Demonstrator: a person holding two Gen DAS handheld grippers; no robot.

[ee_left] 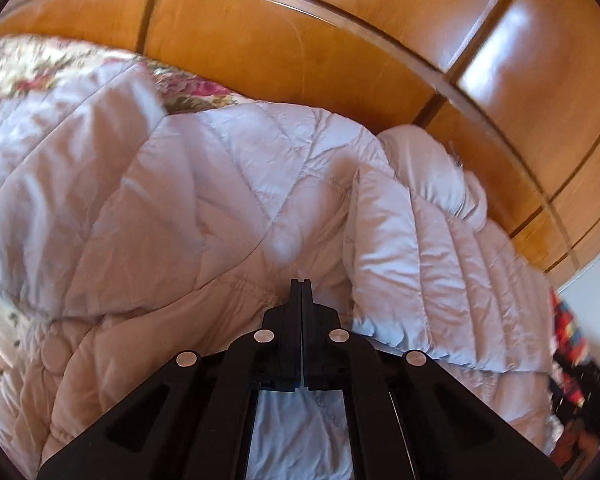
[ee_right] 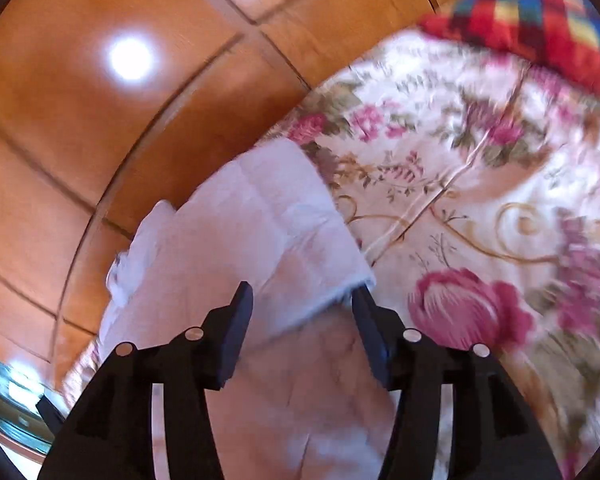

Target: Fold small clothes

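A pale pink quilted puffer jacket lies spread over the bed, one sleeve folded across its body. My left gripper is shut, its tips pressed together low over the jacket; whether fabric is pinched between them I cannot tell. In the right wrist view the same jacket's folded sleeve lies under my right gripper, which is open with its jaws apart over the sleeve's cuff edge, holding nothing.
A floral bedspread covers the bed beside the jacket. A shiny wooden wardrobe stands right behind the bed. A red, blue and yellow checked cloth lies at the far edge.
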